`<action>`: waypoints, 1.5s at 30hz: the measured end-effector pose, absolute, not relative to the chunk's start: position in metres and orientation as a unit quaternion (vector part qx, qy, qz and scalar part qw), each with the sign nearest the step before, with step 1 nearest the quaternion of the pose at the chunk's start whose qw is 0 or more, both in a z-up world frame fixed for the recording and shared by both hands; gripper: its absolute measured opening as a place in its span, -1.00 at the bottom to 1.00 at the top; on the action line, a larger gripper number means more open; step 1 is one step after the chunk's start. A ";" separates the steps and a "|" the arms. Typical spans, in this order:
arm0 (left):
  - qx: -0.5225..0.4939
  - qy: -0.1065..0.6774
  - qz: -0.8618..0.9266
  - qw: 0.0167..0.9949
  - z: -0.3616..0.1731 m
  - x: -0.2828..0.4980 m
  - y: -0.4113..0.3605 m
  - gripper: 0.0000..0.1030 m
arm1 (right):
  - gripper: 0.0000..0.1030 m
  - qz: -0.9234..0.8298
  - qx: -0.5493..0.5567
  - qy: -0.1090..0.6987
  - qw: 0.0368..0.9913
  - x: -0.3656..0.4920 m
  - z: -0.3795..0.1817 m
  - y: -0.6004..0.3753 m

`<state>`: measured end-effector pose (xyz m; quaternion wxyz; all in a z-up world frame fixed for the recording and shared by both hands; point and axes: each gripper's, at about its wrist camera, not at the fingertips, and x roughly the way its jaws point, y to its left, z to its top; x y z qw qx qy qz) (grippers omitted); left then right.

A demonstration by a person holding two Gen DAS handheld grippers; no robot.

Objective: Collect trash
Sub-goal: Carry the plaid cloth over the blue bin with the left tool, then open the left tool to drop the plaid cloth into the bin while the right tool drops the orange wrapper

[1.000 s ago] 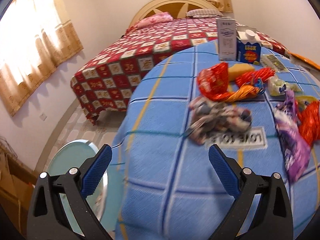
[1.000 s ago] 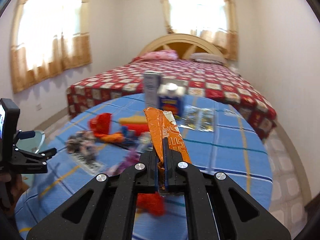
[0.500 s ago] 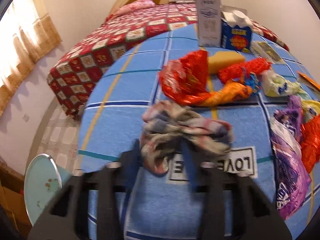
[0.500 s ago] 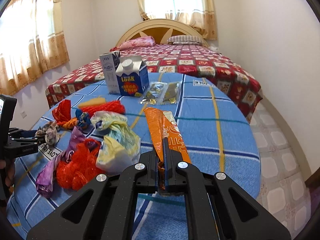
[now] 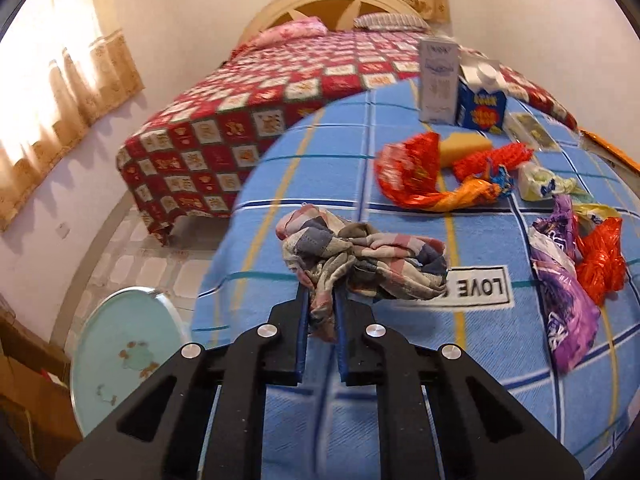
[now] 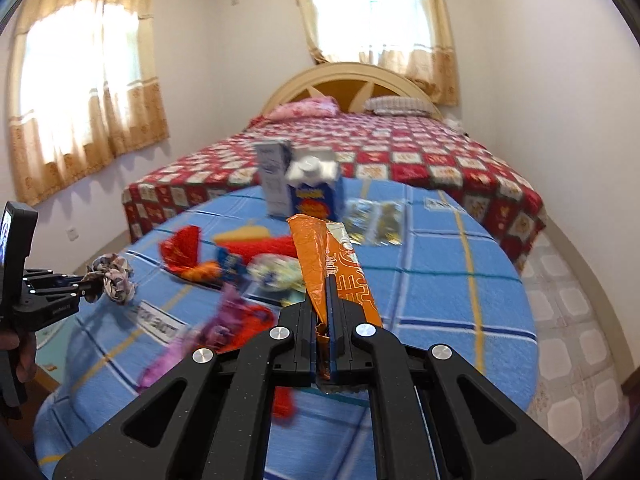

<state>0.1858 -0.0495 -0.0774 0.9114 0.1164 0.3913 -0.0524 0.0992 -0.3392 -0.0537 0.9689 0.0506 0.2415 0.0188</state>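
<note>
Left tool (image 5: 320,300), bottom centre of the left wrist view, is clenched on a crumpled checked rag (image 5: 360,256); a fold of it is pinched between the blue pads, the rest bunches just above the tips, over the blue bench (image 5: 280,184). In the right wrist view that rag (image 6: 114,276) shows at mid-left, hanging off the tool's tip above the bench edge, w/ a hand (image 6: 20,354) on the handle at the lower left edge.

Right tool (image 6: 326,308), bottom centre of its own view, is clenched on an orange wrapper (image 6: 320,256) that sticks up and fwd from the pads.

Trash on the bench, right half of the left view: red-orange wrapper (image 5: 416,172), yellow sponge (image 5: 464,146), red mesh (image 5: 496,160), pale crumpled bag (image 5: 540,184), purple wrapper (image 5: 564,292), red crumpled bag (image 5: 600,256). Upper right: white box (image 5: 438,80) upright, blue carton (image 5: 482,104) touching its right side. Both upright. Label reading "LOVE" (image 5: 476,288) lies just right of the rag.

Bed (image 5: 256,112) w/ red checked cover behind the bench, upper centre. Pale green round lid (image 5: 120,360) at lower left, on the floor side.
</note>
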 end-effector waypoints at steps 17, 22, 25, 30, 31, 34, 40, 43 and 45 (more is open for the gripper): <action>0.110 0.369 0.060 0.921 -0.062 0.145 0.055 -0.79 | -0.91 0.155 -0.004 0.233 0.960 0.121 -0.040 -0.205; 0.103 0.378 0.083 0.916 -0.067 0.138 0.081 -0.79 | -0.91 0.186 -0.022 0.234 0.954 0.127 -0.040 -0.168; 0.103 0.383 0.096 0.913 -0.071 0.135 0.096 -0.79 | -0.91 0.202 -0.028 0.235 0.950 0.131 -0.041 -0.150; 0.101 0.387 0.117 0.909 -0.073 0.129 0.117 -0.79 | -0.91 0.224 -0.042 0.236 0.944 0.134 -0.044 -0.124; 0.101 0.388 0.122 0.908 -0.074 0.127 0.122 -0.79 | -0.91 0.229 -0.045 0.238 0.943 0.136 -0.046 -0.118; 0.100 0.391 0.132 0.905 -0.076 0.123 0.133 -0.79 | -0.91 0.239 -0.053 0.241 0.939 0.138 -0.048 -0.105; 0.102 0.396 0.149 0.900 -0.080 0.116 0.149 -0.79 | -0.91 0.254 -0.070 0.244 0.933 0.142 -0.052 -0.082; 0.104 0.396 0.155 0.899 -0.080 0.112 0.155 -0.79 | -0.91 0.263 -0.078 0.244 0.930 0.143 -0.051 -0.072; 0.105 0.395 0.161 0.898 -0.080 0.110 0.160 -0.79 | -0.91 0.267 -0.082 0.244 0.929 0.143 -0.052 -0.066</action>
